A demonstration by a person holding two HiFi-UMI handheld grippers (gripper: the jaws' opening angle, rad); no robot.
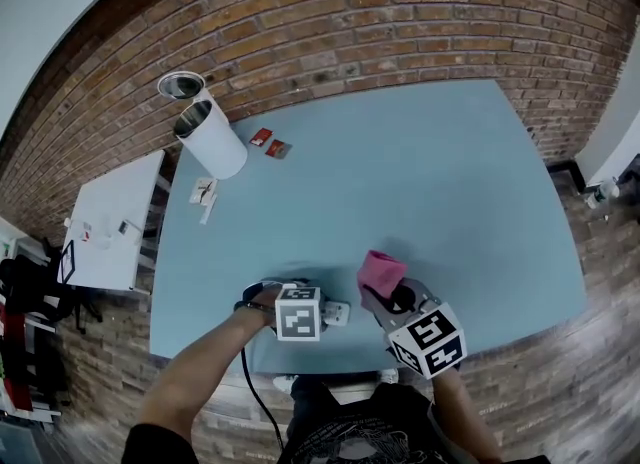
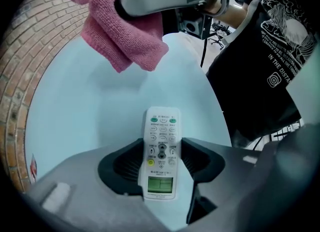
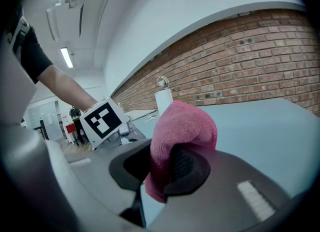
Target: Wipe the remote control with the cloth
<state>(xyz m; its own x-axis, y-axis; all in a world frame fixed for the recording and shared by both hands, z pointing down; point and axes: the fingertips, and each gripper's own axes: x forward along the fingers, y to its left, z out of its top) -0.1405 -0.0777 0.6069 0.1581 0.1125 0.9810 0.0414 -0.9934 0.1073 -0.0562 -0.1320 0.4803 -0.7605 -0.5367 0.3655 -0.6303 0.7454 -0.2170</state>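
The remote control lies face up on the blue surface, near the person's edge. The left gripper points steeply down with its fingers pressed on the remote's two long sides, probably to steady it. The right gripper, fingers clamped on the pink cloth, hovers just beside, ready to wipe.

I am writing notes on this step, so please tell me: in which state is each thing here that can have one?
Remote control: lies flat on the table, buttons up.
Left gripper: jaws shut on the remote control's sides.
Cloth: bunched up, held off the table.
Right gripper: jaws shut on the cloth.
White container: upright, top open.
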